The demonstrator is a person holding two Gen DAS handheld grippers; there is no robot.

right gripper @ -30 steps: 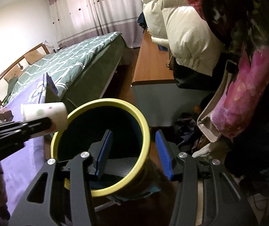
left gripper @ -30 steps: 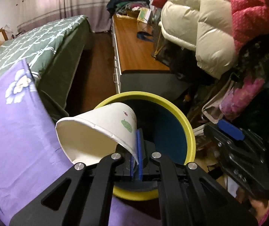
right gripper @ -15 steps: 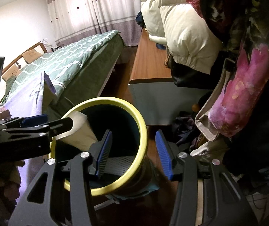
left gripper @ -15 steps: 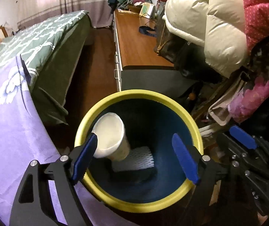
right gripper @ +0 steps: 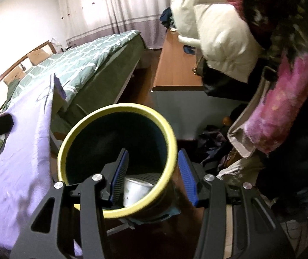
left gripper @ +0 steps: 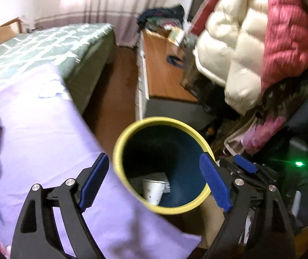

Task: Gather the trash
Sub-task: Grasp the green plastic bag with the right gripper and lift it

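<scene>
The left tongs stand wide apart with nothing between the blue pads; their jaws have just been opening, and they hang above the bin, one pad over the purple sheet, the other over the bin's far rim. The right tongs are about half open and straddle the bin's wall: the left pad sits inside against the dark inner face, the right pad outside. Whether the pads actually press on the wall cannot be told from either view

No readable writing shows. The cup carries small dark marks, too small to make out

The bin is round, with a yellow rim and a dark blue inside. A white paper cup lies at its bottom, mouth up in the left view, next to a pale perforated patch of the bin floor. In the right view the cup shows just beside the inner pad, low in the bin

The bin stands on the floor beside the purple sheet, near a green bed and a wooden table, with puffy jackets hanging at the right
</scene>
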